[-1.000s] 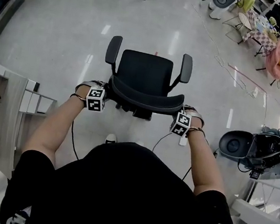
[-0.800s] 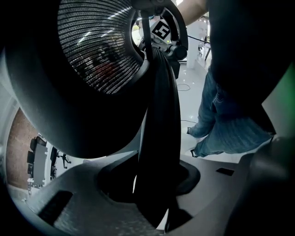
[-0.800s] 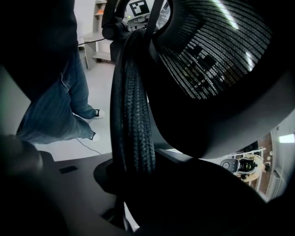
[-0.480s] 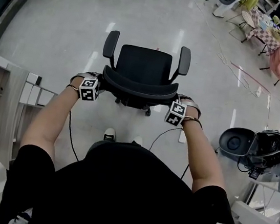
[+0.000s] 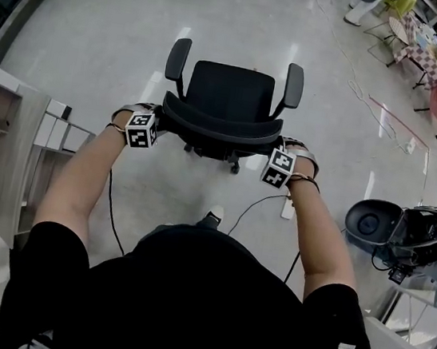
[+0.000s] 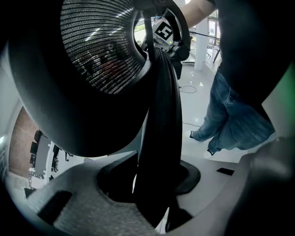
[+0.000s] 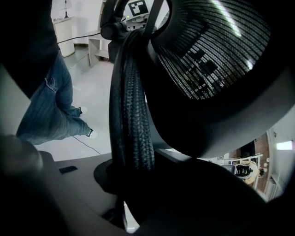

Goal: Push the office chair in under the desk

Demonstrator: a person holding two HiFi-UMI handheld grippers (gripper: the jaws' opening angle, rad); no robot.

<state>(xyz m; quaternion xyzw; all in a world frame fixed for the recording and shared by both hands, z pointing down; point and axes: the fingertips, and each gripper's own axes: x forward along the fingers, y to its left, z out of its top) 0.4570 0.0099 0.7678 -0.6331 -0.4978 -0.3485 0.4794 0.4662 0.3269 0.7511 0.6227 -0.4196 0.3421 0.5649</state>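
The black office chair (image 5: 231, 99) stands on the pale floor in front of me, its seat facing away. In the head view my left gripper (image 5: 160, 122) grips the left end of the curved mesh backrest (image 5: 221, 127), and my right gripper (image 5: 275, 149) grips the right end. The left gripper view shows the backrest's edge (image 6: 159, 138) running down between the jaws, with the pads pressed on it. The right gripper view shows the same grip on the ribbed edge (image 7: 133, 115). Both arms are stretched forward.
A grey desk unit with shelves (image 5: 13, 141) fills the left edge. A black round machine (image 5: 400, 231) stands at the right. Cables (image 5: 373, 111) trail over the floor at the upper right, near a cluttered table (image 5: 418, 44). A cable (image 5: 254, 207) hangs below the right gripper.
The chair has rolled forward, away from me, with both grippers still on its backrest. The person has stepped after it, and the surroundings have slid down in the head view.
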